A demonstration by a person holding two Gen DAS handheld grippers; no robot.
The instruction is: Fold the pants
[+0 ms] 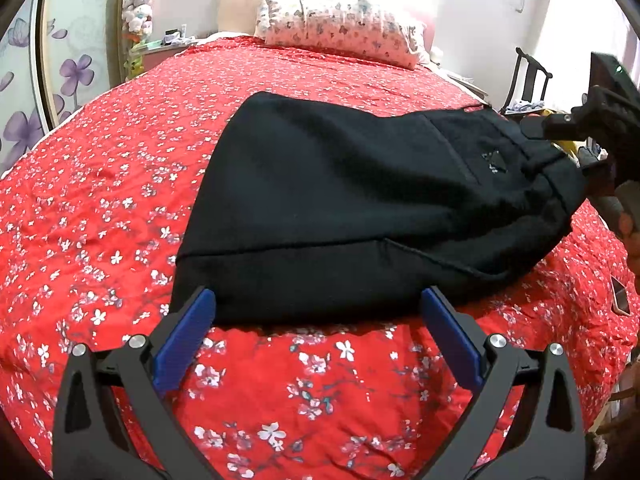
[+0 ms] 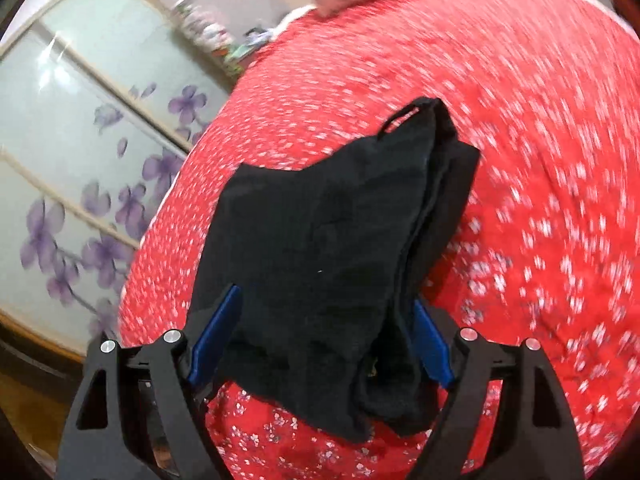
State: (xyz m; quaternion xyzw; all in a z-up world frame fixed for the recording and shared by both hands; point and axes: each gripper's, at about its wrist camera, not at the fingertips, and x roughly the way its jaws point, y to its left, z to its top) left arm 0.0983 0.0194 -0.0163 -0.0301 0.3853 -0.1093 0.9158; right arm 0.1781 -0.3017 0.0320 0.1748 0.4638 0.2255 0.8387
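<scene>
On the red bed the folded pants lie just ahead of the left gripper, jaws apart. The right gripper probably clamps their waist end.

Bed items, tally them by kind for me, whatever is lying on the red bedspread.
Black pants: 1
Floral pillow: 1
Phone: 1, at the bedspread's right edge
Total: 3
</scene>
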